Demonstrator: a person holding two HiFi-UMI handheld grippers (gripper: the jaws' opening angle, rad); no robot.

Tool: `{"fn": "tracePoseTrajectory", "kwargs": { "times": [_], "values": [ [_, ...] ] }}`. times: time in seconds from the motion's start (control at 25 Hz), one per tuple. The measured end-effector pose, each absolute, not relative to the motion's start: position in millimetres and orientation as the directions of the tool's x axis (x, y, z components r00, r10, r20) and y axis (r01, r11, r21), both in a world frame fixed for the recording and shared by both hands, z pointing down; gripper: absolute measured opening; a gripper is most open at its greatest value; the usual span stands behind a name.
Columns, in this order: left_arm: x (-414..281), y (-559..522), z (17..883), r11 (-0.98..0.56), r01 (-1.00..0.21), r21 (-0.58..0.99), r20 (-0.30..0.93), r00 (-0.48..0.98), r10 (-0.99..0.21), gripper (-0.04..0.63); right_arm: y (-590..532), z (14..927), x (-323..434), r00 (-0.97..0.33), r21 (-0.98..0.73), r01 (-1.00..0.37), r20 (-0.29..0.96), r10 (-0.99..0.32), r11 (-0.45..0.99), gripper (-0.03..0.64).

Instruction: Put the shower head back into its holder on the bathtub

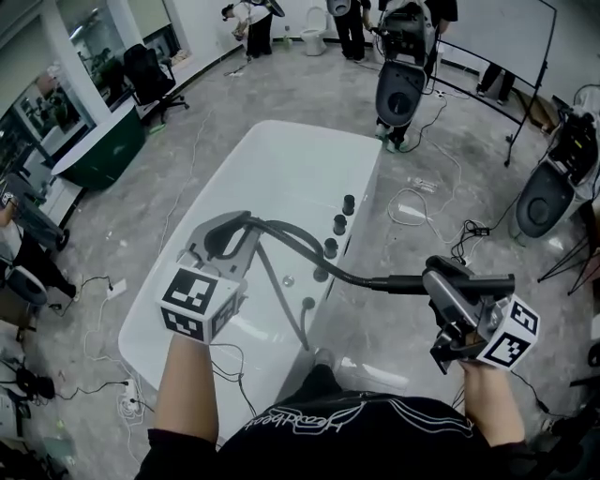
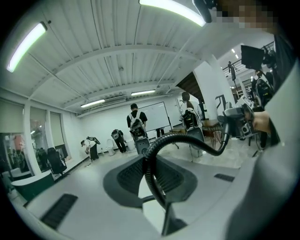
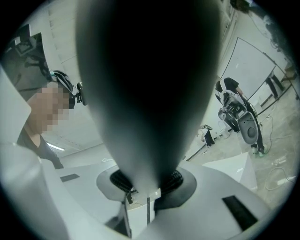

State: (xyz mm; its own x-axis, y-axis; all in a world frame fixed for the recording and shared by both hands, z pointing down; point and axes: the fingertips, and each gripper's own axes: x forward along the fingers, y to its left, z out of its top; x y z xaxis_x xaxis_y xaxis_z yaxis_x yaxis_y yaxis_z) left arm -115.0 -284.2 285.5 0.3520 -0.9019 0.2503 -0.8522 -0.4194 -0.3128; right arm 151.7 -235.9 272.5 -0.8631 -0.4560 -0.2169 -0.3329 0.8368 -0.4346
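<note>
A white bathtub (image 1: 272,159) lies below me, with dark round fittings (image 1: 338,224) in a row on its right rim. My left gripper (image 1: 232,234) is shut on the black ribbed hose (image 2: 151,161), held up above the tub. From there the hose (image 1: 309,248) curves right to the black shower head (image 1: 469,280). My right gripper (image 1: 448,286) is shut on the shower head, to the right of the tub rim and above the floor. In the right gripper view the shower head (image 3: 150,84) fills the middle as a dark blurred shape. I cannot make out which fitting is the holder.
Black and white toilets stand beyond the tub (image 1: 401,89) and at the right (image 1: 542,197). Cables (image 1: 412,206) trail over the grey floor to the right of the tub. A dark green tub (image 1: 103,150) stands at the left. People (image 1: 352,23) work at the far end by a whiteboard.
</note>
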Motion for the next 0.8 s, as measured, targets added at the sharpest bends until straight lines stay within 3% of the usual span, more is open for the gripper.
{"fn": "tracePoseTrajectory", "kwargs": {
  "times": [0.36, 0.8],
  "values": [
    [-126, -332, 248, -0.402, -0.820, -0.408, 0.211, 0.343, -0.915, 0.063, -276, 257, 130, -0.859, -0.419, -0.326, -0.243, -0.450, 0.848, 0.112],
    [-163, -347, 241, -0.340, -0.851, -0.400, 0.186, 0.287, -0.940, 0.063, -312, 254, 98, -0.881, -0.408, -0.270, -0.260, -0.395, 0.872, 0.111]
  ]
}}
